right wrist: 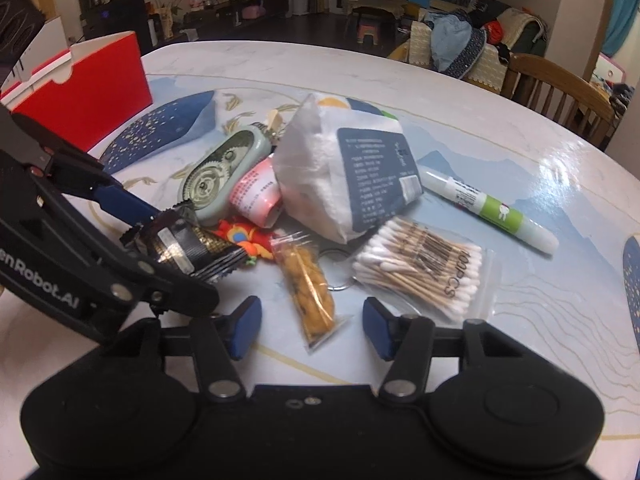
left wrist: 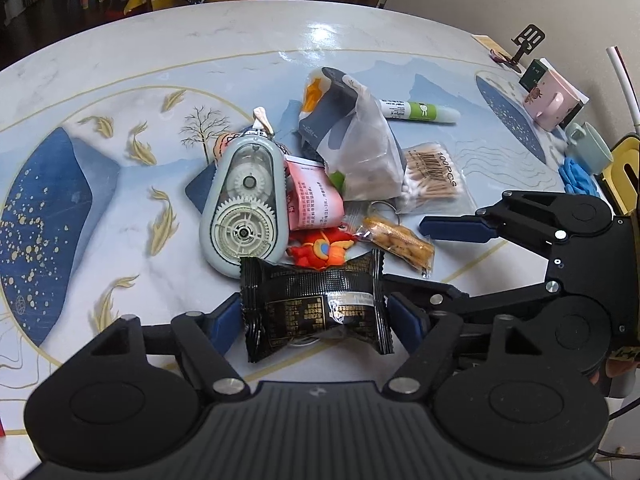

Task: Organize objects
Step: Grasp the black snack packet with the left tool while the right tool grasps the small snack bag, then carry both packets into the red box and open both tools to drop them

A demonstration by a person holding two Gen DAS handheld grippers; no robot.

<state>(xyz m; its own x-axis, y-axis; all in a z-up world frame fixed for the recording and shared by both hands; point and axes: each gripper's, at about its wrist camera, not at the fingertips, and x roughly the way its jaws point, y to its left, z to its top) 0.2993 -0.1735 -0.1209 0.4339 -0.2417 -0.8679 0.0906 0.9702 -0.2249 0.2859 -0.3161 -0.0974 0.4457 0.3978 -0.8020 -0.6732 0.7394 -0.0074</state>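
I am pinching the black packet with the left gripper — both blue pads are pressing its sides at the near edge of the pile, just in front of the grey tape dispenser. My right gripper is straddling the yellow snack bag beside it, half open, not yet touching. Nearly everything is still lying heaped — cotton swabs, glue stick, tissue pack — so I am barely starting.
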